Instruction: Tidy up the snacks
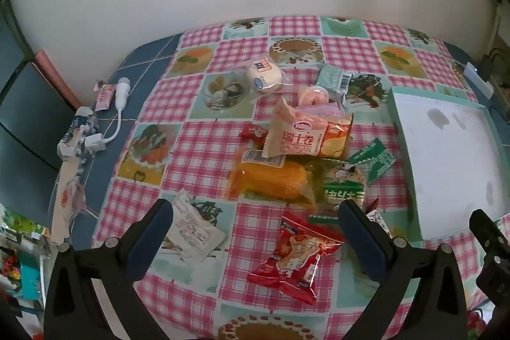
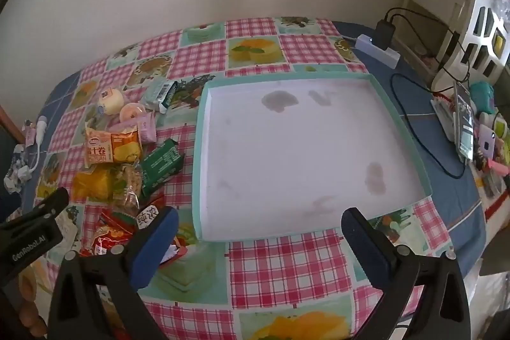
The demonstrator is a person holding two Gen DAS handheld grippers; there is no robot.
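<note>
A pile of snack packets lies on the checked tablecloth: a Swiss-roll pack (image 1: 307,134) (image 2: 110,145), an orange packet (image 1: 274,180), a green pack (image 1: 377,160) (image 2: 161,164), a round bun (image 1: 264,75) (image 2: 110,99) and a red packet (image 1: 291,257). My left gripper (image 1: 256,219) hovers open above the red packet, touching nothing. A shallow teal-rimmed white box (image 2: 404,129) (image 1: 491,129) stands to the right of the pile. My right gripper (image 2: 259,223) is open over the box's near edge, with nothing between its fingers.
A white sachet (image 1: 193,228) lies by the left finger. A white cable with plug (image 1: 119,104) and crumpled wrappers (image 1: 76,136) sit at the table's left edge. A power strip (image 2: 379,48), black cables and small items crowd the right side.
</note>
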